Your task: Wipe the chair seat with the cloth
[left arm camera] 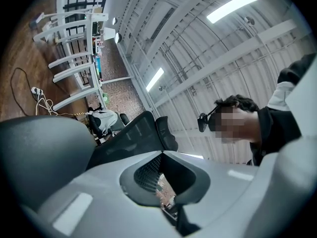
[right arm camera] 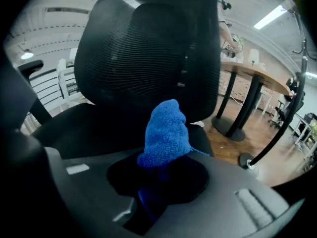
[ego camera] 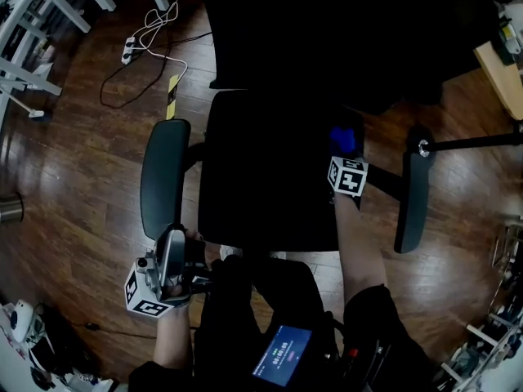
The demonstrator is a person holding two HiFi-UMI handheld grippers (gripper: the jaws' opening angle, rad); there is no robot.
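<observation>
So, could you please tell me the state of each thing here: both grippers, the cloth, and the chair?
Right gripper: shut on the cloth, above the seat's right rear part.
Blue fluffy cloth: bunched, sticking out of the jaws; contact with the seat cannot be told.
Left gripper: jaws together, empty, pointing upward, off the seat.
Black chair seat: unoccupied.
Black mesh backrest: upright.

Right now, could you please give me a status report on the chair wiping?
Right hand-held gripper shut on cloth, at seat right side. Left hand-held gripper shut, empty, near armrest. Nothing else seen on seat.
</observation>
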